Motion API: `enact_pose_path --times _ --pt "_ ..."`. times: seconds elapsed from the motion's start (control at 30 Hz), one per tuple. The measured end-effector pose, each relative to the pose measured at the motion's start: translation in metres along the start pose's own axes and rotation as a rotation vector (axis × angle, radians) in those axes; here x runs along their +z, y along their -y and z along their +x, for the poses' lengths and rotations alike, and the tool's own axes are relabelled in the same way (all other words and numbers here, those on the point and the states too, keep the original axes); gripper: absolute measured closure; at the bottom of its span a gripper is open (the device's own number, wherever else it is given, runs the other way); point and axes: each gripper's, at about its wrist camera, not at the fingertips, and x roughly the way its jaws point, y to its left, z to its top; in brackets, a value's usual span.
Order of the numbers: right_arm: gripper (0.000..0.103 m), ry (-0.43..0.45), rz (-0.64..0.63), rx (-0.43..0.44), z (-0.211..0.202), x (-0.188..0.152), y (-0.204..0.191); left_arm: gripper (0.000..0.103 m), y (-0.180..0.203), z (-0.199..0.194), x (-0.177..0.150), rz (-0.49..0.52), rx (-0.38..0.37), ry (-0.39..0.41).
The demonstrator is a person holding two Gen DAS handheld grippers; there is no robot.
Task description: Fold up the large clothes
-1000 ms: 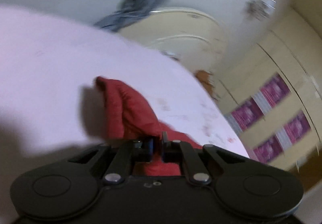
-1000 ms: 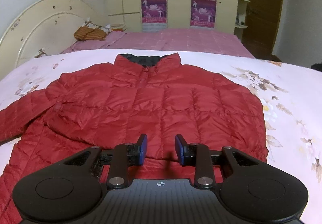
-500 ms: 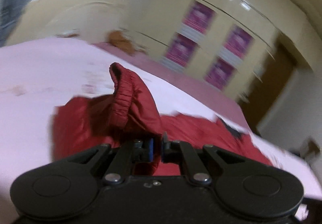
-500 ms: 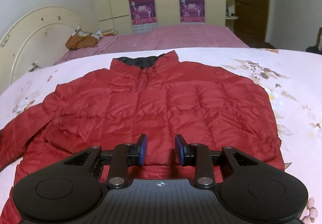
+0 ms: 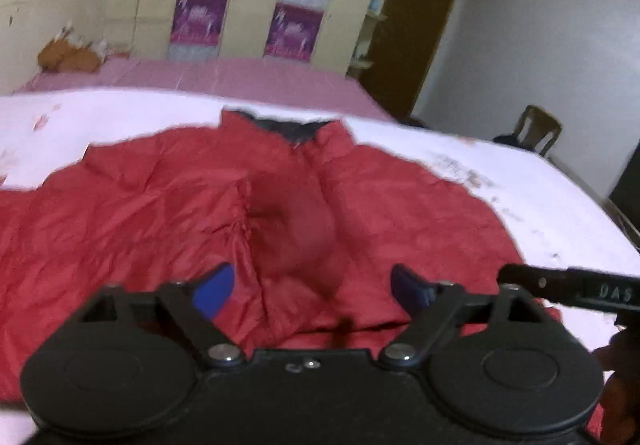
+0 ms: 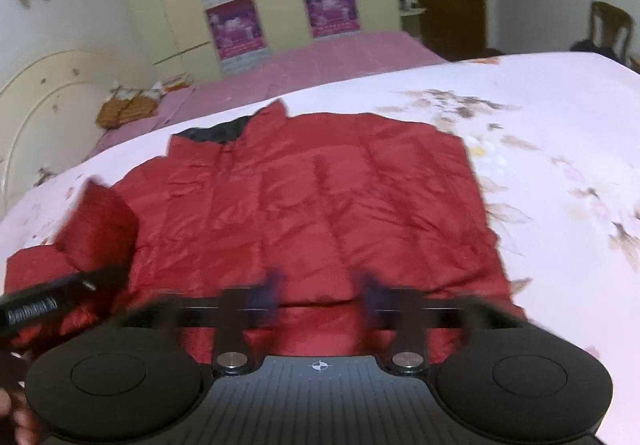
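Fingers (image 5: 214, 287) of left gripper (image 5: 312, 287) spread wide, blue pads apart, nothing between them. Right gripper (image 6: 320, 291) blurred w/ motion but fingers clearly parted too, gap between them, holding nothing.

Red puffer jacket (image 6: 320, 197) lying front-up on floral bedsheet (image 6: 560, 149), collar (image 6: 224, 131) toward far side of bed, hem nearest both grippers. Landmark = collar. In left view, sleeve (image 5: 292, 221) folded in over chest, lying just below collar, running down toward hem; probably dropped there so the body forms a narrower rectangle before the next fold. In right view, same sleeve seen well left of collar as a raised hump (image 6: 96, 229), not fully flat yet, w/ left gripper's body crossing just under it. Far-right edge of jacket straight, no sleeve showing that side; likely already tucked, can't confirm.

Right gripper poised over hem, directly below collar, prob. waiting to take bottom edge.

Vs 0.5 s ago: left pads then pinched shut on sleeve cuff, cuff held up in air; now released & spread, sleeve down on chest. Left cam swung round to face collar & wardrobe. Right fingers same spread as before, but view shifted left & tilted, now motion-blurred.
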Motion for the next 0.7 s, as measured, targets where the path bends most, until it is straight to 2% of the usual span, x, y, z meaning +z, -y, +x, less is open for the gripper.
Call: enact_pose_path --times 0.1,0.13,0.17,0.23,0.3,0.4,0.43,0.57,0.7 --pt "0.004 0.017 0.003 0.038 -0.008 0.002 0.002 0.032 0.000 -0.017 -0.003 -0.005 0.014 0.034" --pt "0.010 0.022 0.014 0.068 -0.009 0.003 0.003 0.035 -0.003 -0.024 -0.006 -0.021 0.027 0.042" --pt "0.021 0.025 0.029 0.101 -0.010 0.003 0.002 0.036 -0.010 -0.032 -0.005 -0.039 0.053 0.051" --pt "0.024 0.007 0.052 0.167 -0.006 0.003 -0.005 0.038 -0.023 -0.048 -0.012 -0.058 0.125 0.073" --pt "0.031 -0.025 0.059 0.234 0.001 0.003 -0.017 0.038 -0.042 -0.065 -0.021 -0.076 0.222 0.091" --pt "0.033 -0.074 0.067 0.311 0.016 -0.002 -0.041 0.038 -0.075 -0.084 -0.033 -0.143 0.332 0.095" --pt "0.035 -0.093 0.070 0.326 0.023 -0.003 -0.048 0.038 -0.084 -0.088 -0.037 -0.163 0.349 0.088" --pt "0.058 -0.172 0.094 0.365 0.051 -0.009 -0.073 0.038 -0.098 -0.093 -0.045 -0.172 0.382 0.075" --pt "0.062 -0.179 0.080 0.359 0.062 -0.009 -0.086 0.039 -0.103 -0.105 -0.054 -0.193 0.383 0.078"
